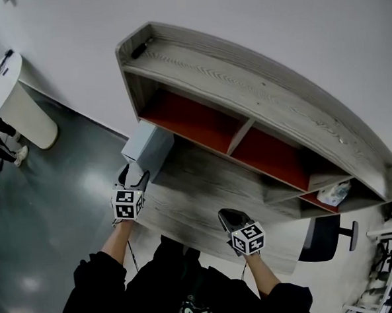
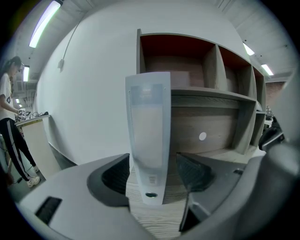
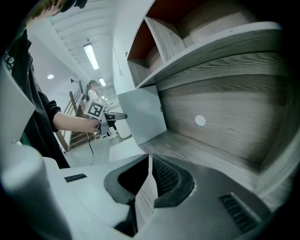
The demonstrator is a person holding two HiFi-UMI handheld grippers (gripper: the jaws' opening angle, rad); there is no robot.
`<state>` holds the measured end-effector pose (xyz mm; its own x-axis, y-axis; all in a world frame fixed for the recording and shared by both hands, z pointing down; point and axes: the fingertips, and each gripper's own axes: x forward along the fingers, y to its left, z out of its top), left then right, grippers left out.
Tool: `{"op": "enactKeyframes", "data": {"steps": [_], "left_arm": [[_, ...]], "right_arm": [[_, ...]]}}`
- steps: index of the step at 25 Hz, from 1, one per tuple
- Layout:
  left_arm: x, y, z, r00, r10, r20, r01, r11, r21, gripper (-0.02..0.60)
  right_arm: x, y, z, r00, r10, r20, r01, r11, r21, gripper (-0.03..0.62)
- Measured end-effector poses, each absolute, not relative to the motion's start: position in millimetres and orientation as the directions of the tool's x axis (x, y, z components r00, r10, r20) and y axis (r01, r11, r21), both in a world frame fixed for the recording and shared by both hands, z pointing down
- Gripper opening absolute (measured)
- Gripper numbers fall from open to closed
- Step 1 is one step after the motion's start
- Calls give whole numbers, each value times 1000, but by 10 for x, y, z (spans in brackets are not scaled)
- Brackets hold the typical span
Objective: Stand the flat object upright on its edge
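A pale grey flat box (image 1: 146,149) stands upright on its edge at the left end of the wooden desk (image 1: 205,198). My left gripper (image 1: 136,178) is just in front of it. In the left gripper view the box (image 2: 149,126) rises edge-on between the wide-apart jaws of the left gripper (image 2: 152,172), with a small gap at the right pad (image 2: 192,171). My right gripper (image 1: 227,217) hovers over the desk's front middle, shut (image 3: 150,176) with nothing held. From there the box (image 3: 143,115) and the left gripper (image 3: 115,116) show at the far left.
A hutch with red-backed compartments (image 1: 200,122) runs along the back of the desk. A white bag (image 1: 334,194) lies in a low right shelf. A black chair (image 1: 327,237) stands right of the desk, a white round table (image 1: 17,97) far left. A person (image 2: 9,117) stands beyond.
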<state>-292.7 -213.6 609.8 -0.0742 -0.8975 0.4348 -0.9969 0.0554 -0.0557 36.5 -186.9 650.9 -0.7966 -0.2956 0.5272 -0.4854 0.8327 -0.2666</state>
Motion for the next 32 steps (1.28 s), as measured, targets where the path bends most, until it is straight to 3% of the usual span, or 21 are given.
{"op": "enactKeyframes", "data": {"steps": [7, 10, 13, 32], "left_arm": [[-2828, -1796, 6031, -80, -897, 434, -997, 64, -52, 235], [-2741, -1647, 5900, -78, -913, 401, -997, 61, -54, 103], [-2601, -1538, 5785, -45, -925, 376, -999, 31, -41, 35], [-1495, -1320, 5297, 240, -927, 287, -969, -246, 17, 14]], "right_arm": [[339, -1743, 6374, -799, -337, 497, -496, 838, -229, 38], [365, -1721, 6345, -781, -367, 505, -524, 825, -212, 35], [364, -1694, 6270, -782, -385, 491, -537, 815, -217, 35], [341, -1609, 5544, -796, -507, 330, -572, 808, -138, 35]]}}
